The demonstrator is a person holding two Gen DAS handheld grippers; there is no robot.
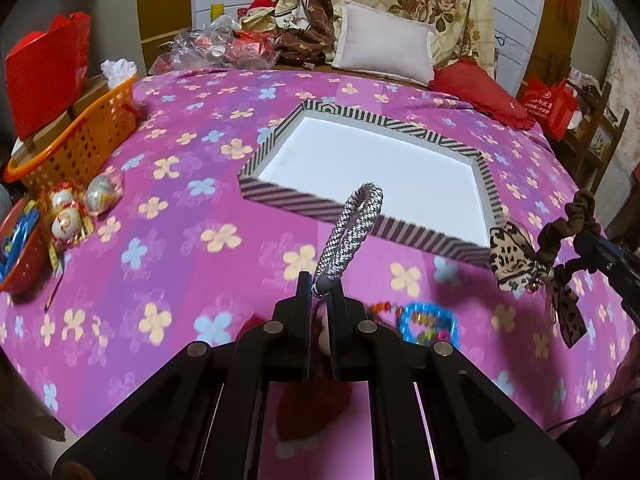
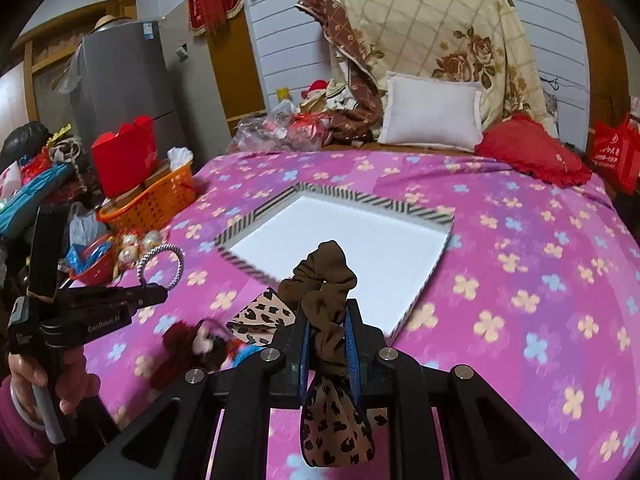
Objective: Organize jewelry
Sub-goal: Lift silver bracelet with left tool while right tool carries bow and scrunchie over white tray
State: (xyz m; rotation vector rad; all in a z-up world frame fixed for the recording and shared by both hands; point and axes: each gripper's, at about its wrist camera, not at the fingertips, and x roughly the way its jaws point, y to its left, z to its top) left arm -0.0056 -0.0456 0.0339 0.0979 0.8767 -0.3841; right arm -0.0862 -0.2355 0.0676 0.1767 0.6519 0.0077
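My left gripper is shut on a silver braided hair tie, held above the bed just short of the striped tray. It also shows in the right wrist view with the silver tie. My right gripper is shut on a brown scrunchie with a leopard-print bow; it shows at the right of the left wrist view. The white-floored tray lies ahead. A dark red fuzzy hair piece and a blue bracelet lie on the bedspread.
An orange basket with a red box stands at the bed's left edge. Wrapped balls and a red bowl lie near it. A white pillow and a red cushion lie behind the tray.
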